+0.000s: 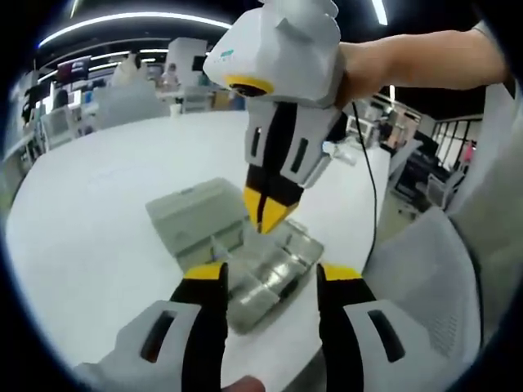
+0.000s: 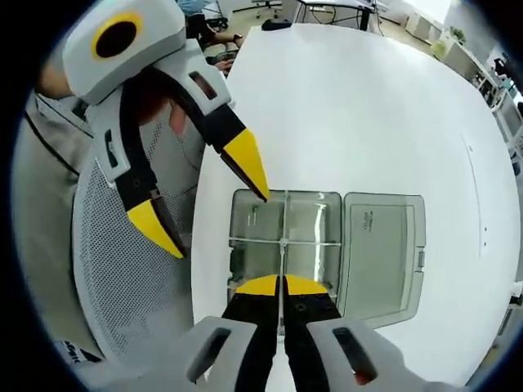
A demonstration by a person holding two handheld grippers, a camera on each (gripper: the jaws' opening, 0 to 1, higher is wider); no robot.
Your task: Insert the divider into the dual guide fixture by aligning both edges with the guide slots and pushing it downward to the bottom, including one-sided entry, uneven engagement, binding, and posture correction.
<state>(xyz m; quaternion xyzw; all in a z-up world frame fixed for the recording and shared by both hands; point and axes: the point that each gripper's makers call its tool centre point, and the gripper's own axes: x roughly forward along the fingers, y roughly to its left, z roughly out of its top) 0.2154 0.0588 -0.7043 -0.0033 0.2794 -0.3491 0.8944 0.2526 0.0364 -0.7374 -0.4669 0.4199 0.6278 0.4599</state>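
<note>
A clear plastic box, the guide fixture, lies on the white table with its hinged lid folded open beside it. A cross wall splits the box into cells. My right gripper is shut on the thin clear divider, seen edge-on and standing upright over the middle of the box. My left gripper is open with nothing between its fingers, hovering at the box's near side by the table edge.
A white mesh chair stands right at the table edge beside the box. A person's forearm holds the right gripper, and a black cable hangs from it. Desks and chairs fill the room behind.
</note>
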